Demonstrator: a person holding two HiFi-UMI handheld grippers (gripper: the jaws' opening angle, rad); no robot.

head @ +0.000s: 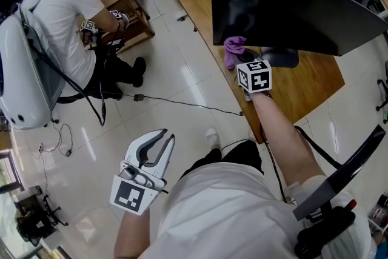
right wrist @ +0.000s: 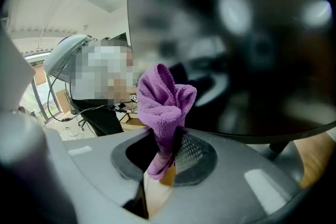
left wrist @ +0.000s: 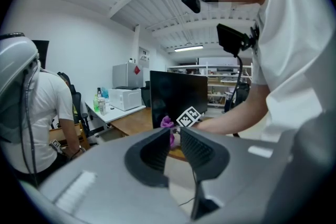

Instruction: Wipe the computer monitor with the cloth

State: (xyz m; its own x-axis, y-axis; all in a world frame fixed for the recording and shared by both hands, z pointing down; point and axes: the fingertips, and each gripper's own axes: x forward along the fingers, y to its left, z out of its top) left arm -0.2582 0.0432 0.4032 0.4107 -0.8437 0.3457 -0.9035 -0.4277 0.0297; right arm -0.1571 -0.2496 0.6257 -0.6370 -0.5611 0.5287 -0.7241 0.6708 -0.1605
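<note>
A large black monitor [head: 285, 9] stands on a wooden desk [head: 303, 91]. Its dark screen fills the right gripper view [right wrist: 252, 44]. My right gripper [head: 237, 60] is shut on a purple cloth [head: 233, 48] and holds it just below the screen's lower left corner. Seen from that gripper, the cloth [right wrist: 163, 97] sticks up bunched from between the jaws [right wrist: 170, 136], close to the glass; I cannot tell if it touches. My left gripper [head: 165, 137] hangs low over the floor, shut with nothing in it. Its view looks past its jaws [left wrist: 175, 136] toward the monitor [left wrist: 178, 94] and cloth [left wrist: 166, 123].
A person in a white shirt [head: 60, 9] sits at the far left beside a wooden crate [head: 127, 9] and a white chair back [head: 24, 76]. Cables [head: 182, 103] trail over the tiled floor. The monitor's base [head: 282, 57] rests near the desk edge. Another black screen edge [head: 345, 173] is at lower right.
</note>
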